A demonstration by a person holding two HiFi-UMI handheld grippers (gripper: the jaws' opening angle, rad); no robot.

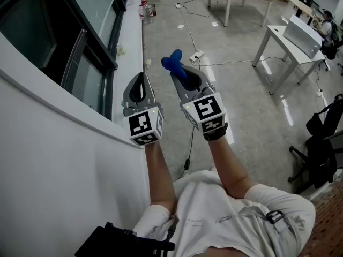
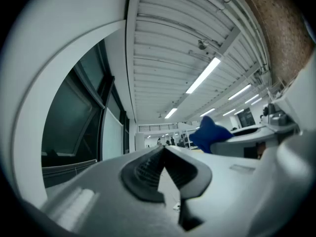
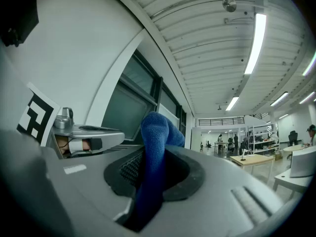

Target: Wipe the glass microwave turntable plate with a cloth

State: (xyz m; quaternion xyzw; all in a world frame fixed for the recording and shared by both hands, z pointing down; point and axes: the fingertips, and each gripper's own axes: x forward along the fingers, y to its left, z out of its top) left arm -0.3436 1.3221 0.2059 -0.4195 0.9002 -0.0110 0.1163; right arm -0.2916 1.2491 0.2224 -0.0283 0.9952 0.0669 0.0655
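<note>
Blue cloth (image 1: 173, 62) sits clamped in the right gripper (image 1: 179, 74), its bunched top poking up past the jaw tips and the rest hanging down between the pads. Left gripper (image 1: 141, 76) is clenched with tips touching, nothing between them. Both grippers are held up side by side, close but apart, over grey floor (image 1: 236, 100) just beside a white wall (image 1: 53, 143) with a dark window (image 1: 80, 36). A power strip (image 1: 197, 54) and cables lie on the floor beyond the cloth. White tables (image 1: 289, 47) stand well to the right.
</note>
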